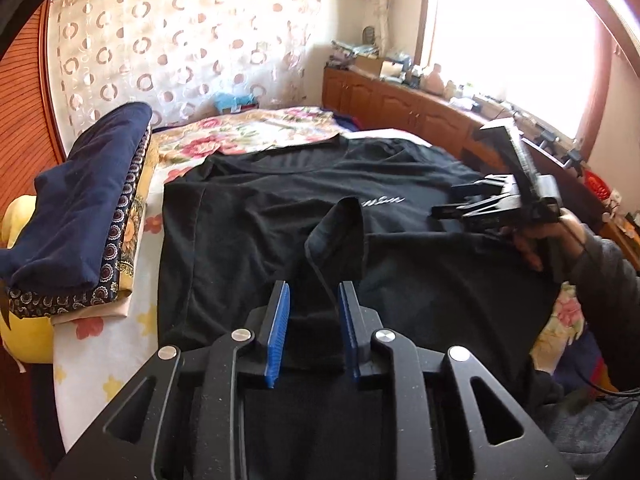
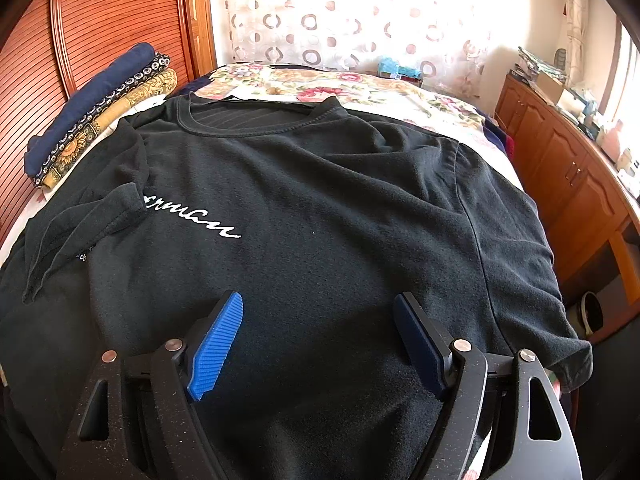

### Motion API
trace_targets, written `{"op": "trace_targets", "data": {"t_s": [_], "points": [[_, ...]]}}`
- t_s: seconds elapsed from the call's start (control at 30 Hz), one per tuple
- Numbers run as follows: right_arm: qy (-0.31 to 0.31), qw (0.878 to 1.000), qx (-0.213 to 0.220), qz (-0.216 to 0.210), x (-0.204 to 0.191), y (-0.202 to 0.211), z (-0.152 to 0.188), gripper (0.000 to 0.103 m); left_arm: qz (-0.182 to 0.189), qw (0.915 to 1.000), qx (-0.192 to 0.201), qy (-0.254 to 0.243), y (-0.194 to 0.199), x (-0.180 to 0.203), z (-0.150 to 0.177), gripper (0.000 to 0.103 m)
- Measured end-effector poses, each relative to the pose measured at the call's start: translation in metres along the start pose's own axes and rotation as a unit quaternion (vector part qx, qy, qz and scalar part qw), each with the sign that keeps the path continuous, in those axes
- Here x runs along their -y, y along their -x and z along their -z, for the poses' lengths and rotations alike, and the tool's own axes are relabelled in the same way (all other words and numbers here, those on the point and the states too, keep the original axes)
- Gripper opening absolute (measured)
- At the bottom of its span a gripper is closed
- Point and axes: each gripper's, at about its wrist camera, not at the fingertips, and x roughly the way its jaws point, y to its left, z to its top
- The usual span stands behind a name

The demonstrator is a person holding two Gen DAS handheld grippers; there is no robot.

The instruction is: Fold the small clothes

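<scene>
A black T-shirt (image 2: 320, 208) with white script lettering (image 2: 192, 220) lies face up on the bed, collar at the far end. Its left sleeve (image 2: 84, 232) is folded in over the chest. My left gripper (image 1: 314, 292) hovers over the shirt (image 1: 260, 216), jaws a narrow gap apart with the folded sleeve (image 1: 340, 232) just ahead; nothing sits between the pads. My right gripper (image 2: 320, 308) is wide open over the shirt's lower middle, empty. It also shows in the left wrist view (image 1: 472, 204) at the shirt's right side.
A stack of folded clothes (image 1: 80, 216) with a navy piece on top sits at the bed's left edge by the wooden headboard (image 2: 120, 12). A floral sheet (image 1: 256, 124) covers the bed. Wooden cabinets (image 2: 568, 160) line the right wall under the window.
</scene>
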Motion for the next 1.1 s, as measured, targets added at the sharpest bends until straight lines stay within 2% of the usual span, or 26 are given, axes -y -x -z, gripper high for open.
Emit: {"op": "trace_targets", "data": {"t_s": [0.13, 0.23, 0.27, 0.3, 0.37, 0.4, 0.57, 0.63, 0.7, 0.77, 1.03, 1.1], "points": [[0.0, 1.0, 0.0, 0.0, 0.0, 0.0, 0.0, 0.08, -0.012, 0.9997, -0.022, 0.007, -0.026, -0.01, -0.008, 0.026], [0.0, 1.0, 0.0, 0.0, 0.0, 0.0, 0.0, 0.08, 0.018, 0.9992, -0.032, 0.016, -0.043, -0.013, -0.013, 0.026], [0.0, 1.0, 0.0, 0.0, 0.0, 0.0, 0.0, 0.08, 0.012, 0.9991, -0.036, 0.017, -0.05, -0.013, -0.015, 0.029], [0.0, 1.0, 0.0, 0.0, 0.001, 0.0, 0.0, 0.08, 0.005, 0.9992, -0.037, 0.016, -0.056, -0.013, -0.017, 0.041], [0.0, 1.0, 0.0, 0.0, 0.001, 0.0, 0.0, 0.08, 0.001, 0.9988, -0.046, 0.02, -0.067, -0.013, -0.019, 0.055], [0.0, 1.0, 0.0, -0.001, 0.001, 0.0, 0.0, 0.08, 0.001, 0.9985, -0.051, 0.023, -0.072, -0.013, -0.02, 0.057], [0.0, 1.0, 0.0, -0.001, 0.001, 0.0, 0.0, 0.08, -0.001, 0.9976, -0.062, 0.031, -0.086, -0.01, -0.025, 0.057], [0.0, 1.0, 0.0, -0.001, 0.001, 0.0, 0.0, 0.08, 0.002, 0.9983, -0.055, 0.019, -0.086, -0.005, -0.028, 0.045], [0.0, 1.0, 0.0, -0.001, 0.001, 0.0, 0.0, 0.08, 0.008, 0.9983, -0.056, 0.01, -0.088, -0.003, -0.029, 0.026], [0.0, 1.0, 0.0, -0.001, 0.001, 0.0, 0.0, 0.08, 0.019, 0.9981, -0.058, -0.002, -0.089, 0.002, -0.03, 0.016], [0.001, 1.0, 0.0, -0.001, 0.001, 0.0, 0.0, 0.08, 0.093, 0.9945, -0.036, -0.032, -0.059, 0.038, -0.031, 0.016], [0.001, 1.0, 0.0, -0.001, 0.001, 0.0, 0.0, 0.08, 0.093, 0.9943, -0.035, -0.037, -0.054, 0.043, -0.033, 0.036]]}}
